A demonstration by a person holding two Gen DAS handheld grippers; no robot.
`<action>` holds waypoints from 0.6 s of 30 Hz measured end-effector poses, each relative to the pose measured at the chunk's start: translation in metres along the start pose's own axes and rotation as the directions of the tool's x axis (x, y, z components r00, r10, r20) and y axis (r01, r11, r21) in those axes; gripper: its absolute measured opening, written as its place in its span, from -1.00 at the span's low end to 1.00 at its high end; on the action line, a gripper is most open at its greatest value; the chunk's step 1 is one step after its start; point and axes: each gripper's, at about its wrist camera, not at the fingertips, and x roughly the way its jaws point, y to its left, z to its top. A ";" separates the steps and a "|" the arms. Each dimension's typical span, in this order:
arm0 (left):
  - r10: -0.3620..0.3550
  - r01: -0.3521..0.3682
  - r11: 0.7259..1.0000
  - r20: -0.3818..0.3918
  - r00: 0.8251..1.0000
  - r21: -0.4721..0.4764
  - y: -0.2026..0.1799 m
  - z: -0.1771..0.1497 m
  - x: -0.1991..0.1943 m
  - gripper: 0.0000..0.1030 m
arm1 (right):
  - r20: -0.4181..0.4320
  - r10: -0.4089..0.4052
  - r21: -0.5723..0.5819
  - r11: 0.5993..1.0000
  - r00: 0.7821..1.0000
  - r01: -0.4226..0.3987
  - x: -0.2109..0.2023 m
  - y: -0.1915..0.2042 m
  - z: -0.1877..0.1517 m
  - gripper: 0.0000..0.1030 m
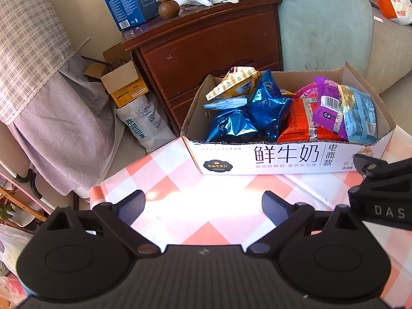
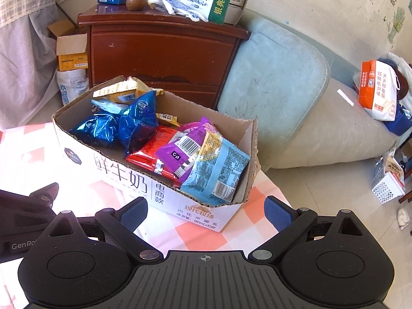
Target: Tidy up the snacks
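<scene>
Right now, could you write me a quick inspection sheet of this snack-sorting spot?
Surface: checked tablecloth, sunlit, bare before the box.
Job's things: cardboard box holding blue foil packs, red pack, purple pack, light-blue pack.
Clutter: nothing seen on the cloth.
Grippers: left gripper and right gripper both open, empty.
Cables: nothing seen.
Surroundings: wooden cabinet, sofa.

A counter (image 1: 206,231) draped in pink-and-white checked cloth carries one open cardboard milk carton (image 1: 283,158) filled with snack packets (image 1: 267,108).
</scene>
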 end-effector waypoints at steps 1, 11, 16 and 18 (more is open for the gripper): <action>0.001 -0.001 1.000 -0.002 1.000 -0.003 0.001 -0.003 -0.001 0.87 | 0.001 0.003 -0.006 1.000 1.000 -0.003 -0.002 0.002 -0.002 0.91; 0.006 -0.007 1.000 -0.039 0.999 -0.018 0.010 -0.047 -0.014 0.87 | -0.020 0.026 -0.071 0.997 0.999 -0.027 -0.018 0.024 -0.032 0.91; 0.006 -0.009 0.999 -0.063 0.998 -0.046 0.019 -0.070 -0.019 0.87 | -0.023 0.035 -0.106 0.994 0.999 -0.037 -0.028 0.040 -0.047 0.91; 0.010 -0.013 0.999 -0.070 0.997 -0.053 0.023 -0.078 -0.021 0.87 | -0.024 0.042 -0.117 0.992 0.999 -0.044 -0.031 0.046 -0.052 0.91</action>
